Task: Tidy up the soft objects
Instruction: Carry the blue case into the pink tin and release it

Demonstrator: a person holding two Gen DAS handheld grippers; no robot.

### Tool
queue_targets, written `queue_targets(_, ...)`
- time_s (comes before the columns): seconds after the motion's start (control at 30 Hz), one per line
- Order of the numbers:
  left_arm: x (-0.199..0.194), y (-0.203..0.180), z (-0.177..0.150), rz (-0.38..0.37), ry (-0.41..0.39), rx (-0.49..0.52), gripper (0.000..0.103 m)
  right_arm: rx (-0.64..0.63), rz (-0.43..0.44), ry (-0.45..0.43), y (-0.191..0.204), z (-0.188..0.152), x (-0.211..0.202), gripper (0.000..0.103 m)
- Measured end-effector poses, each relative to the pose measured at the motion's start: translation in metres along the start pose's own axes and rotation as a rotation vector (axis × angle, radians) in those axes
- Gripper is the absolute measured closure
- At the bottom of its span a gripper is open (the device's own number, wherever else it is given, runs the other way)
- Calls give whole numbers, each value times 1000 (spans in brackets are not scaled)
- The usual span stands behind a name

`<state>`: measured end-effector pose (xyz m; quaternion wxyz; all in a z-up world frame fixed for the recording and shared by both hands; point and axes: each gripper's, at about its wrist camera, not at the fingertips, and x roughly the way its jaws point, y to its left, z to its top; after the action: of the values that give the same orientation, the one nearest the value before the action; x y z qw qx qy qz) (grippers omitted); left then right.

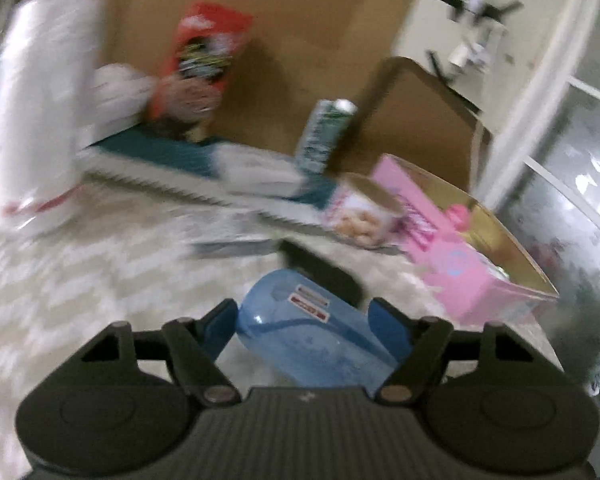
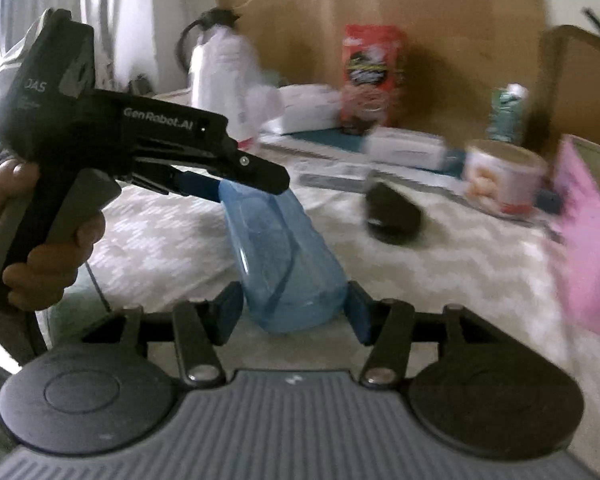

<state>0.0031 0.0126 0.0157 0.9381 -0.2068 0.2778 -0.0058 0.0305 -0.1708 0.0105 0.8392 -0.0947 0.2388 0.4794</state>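
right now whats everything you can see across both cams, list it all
blue translucent container: 1, blue, held over the bed between both grippers
dark object: 1, black, on the bedspread behind the container; too blurred to identify
snack box: 1, red, upright at the back
can: 1, green and white, upright, back right
round tub: 1, white and pink, right
pink box: 1, pink, far right
white bag: 1, white, back left
bedspread: 1, beige and white zigzag
left gripper: 1, black, gripping the container's upper end
right gripper: 1, black, blue pads flanking its lower end
hand: 1, on the left gripper's handle
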Motion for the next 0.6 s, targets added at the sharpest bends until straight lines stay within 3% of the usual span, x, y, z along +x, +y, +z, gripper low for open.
queue_targets(0.43, 71, -152, 65, -172, -50, 326, 25, 74, -305, -218, -77, 3, -83, 45)
queue_targets(0.6, 109, -193, 75, -198, -46, 360, 24, 135, -386, -252, -115, 1, -97, 45)
